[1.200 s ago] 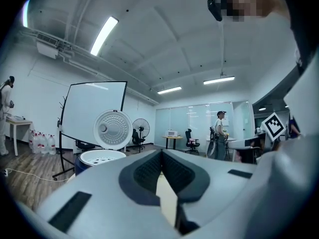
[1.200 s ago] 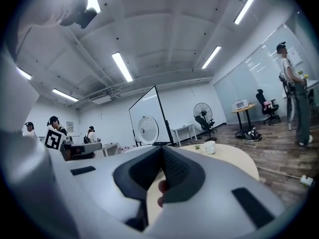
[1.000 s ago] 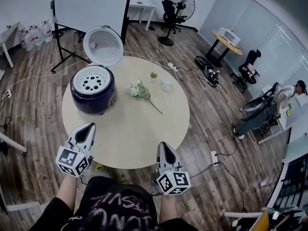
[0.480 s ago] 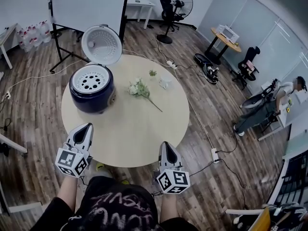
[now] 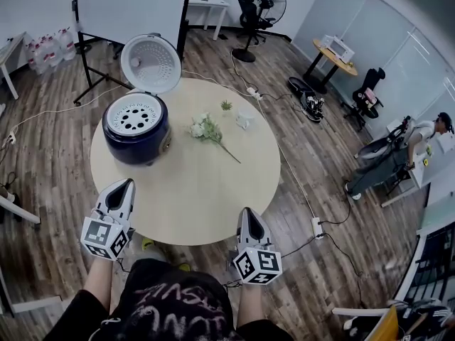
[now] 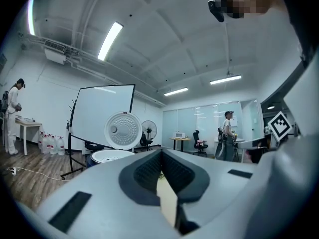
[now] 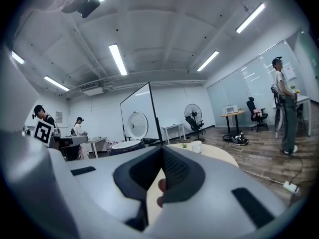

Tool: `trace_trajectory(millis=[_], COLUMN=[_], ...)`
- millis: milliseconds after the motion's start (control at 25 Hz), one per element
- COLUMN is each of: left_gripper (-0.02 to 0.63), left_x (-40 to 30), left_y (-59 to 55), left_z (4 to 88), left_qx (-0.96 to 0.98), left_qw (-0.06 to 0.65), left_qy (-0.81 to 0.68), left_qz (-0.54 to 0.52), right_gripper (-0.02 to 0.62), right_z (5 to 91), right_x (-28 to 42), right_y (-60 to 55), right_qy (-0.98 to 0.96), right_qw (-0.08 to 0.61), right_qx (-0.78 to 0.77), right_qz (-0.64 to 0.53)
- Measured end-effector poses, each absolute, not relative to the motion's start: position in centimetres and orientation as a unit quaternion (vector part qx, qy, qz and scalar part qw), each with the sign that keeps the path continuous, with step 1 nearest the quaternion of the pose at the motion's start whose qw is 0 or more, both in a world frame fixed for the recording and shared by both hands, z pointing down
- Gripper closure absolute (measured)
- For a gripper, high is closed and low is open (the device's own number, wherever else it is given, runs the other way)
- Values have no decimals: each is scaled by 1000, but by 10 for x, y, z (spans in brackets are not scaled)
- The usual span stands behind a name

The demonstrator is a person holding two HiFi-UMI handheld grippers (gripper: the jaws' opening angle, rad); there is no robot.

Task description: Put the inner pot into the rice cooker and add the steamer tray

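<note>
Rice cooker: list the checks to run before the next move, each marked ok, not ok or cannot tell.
1. Lid stands open behind the cooker: ok.
2. Tray sits in the cooker's mouth: ok.
3. Pot in place beneath the tray: cannot tell, the tray covers it.
4. Left gripper shut and empty: ok.
5. Right gripper shut and empty: ok.
6. Flowers lie apart from the cooker: ok.
</note>
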State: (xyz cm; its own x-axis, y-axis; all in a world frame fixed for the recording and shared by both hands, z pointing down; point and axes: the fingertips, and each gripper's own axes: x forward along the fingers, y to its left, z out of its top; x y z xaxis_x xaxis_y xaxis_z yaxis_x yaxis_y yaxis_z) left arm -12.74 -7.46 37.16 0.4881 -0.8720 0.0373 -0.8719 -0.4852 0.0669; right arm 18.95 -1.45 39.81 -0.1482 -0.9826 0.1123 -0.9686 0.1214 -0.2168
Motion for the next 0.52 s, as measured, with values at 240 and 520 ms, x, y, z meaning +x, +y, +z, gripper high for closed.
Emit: trace_trajectory(millis=[240,520], left_gripper=[595,595], left_x=[-132,-121], left_y=[-79,-87], left_z=[370,364], left_qx=[861,861], left_qw=[34,30], left_qy=[-507,-507], left_qz=[4,9], right_gripper=[592,592], right_z=[395,380], right_x=[189,213], right_y=[-21,-33], right_qy=[755,742], right_qw=[21,22], right_qx=[-646,-662], right_qz=[-115,-101])
